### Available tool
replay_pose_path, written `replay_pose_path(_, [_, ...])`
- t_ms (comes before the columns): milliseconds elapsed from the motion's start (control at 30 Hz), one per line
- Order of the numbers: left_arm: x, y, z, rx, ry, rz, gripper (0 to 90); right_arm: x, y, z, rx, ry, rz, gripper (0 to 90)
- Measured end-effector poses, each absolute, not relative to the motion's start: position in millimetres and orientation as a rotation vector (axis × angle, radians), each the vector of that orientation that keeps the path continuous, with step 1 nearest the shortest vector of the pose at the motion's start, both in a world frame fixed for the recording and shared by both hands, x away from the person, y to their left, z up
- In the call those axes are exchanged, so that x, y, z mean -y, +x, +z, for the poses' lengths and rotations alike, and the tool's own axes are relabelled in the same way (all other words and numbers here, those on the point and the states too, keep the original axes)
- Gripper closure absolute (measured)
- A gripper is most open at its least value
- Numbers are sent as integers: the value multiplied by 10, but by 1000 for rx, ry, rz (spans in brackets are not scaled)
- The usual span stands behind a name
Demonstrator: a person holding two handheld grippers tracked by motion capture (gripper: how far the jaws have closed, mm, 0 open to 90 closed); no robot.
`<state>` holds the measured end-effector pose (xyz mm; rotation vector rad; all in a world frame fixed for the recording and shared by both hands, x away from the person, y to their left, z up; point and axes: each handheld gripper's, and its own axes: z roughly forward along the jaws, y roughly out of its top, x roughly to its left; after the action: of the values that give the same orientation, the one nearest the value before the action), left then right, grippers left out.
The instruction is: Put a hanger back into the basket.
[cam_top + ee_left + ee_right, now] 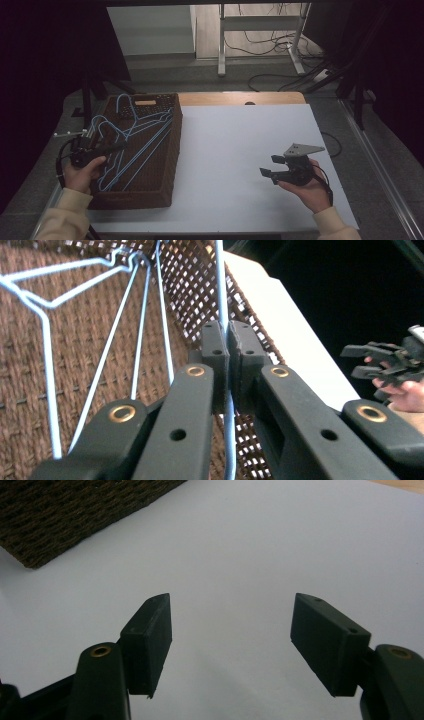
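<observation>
I observed dark curtains (40, 60) flanking the rig, a grey floor (165, 67) beyond the table, a white metal frame (260, 30), and loose cables (265, 45).

Light: dim room, dark sides; white table top (235, 150) was brightest.
Focus: near jaws soft, slightly blurred.

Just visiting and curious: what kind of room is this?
Probably a lab recording bench: a white table between dark curtains, loose cables on the floor, and a handheld claw beside a basket of hangers.

Left hand-held gripper (228, 347) clamped, right hand-held gripper (231, 630) spread wide
</observation>
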<state>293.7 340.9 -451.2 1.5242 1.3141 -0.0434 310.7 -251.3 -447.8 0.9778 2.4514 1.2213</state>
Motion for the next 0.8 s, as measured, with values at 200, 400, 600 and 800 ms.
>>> replay_pose_path(200, [-3449,3004,-4561,-1447,1532,-62,853,2516,3101,-4466,-2449,969,1220,334])
replay_pose_path(400, [-3436,2989,-4524,-1511,1572,106,613,2527,3097,-4460,-2444,971,1222,334])
replay_pose_path(600, [-3341,2877,-4343,-1446,1618,216,377,2519,3096,-4461,-2444,969,1219,334])
replay_pose_path(800, [-2955,2642,-4118,-1199,1746,285,284,2513,3089,-4461,-2449,957,1221,312])
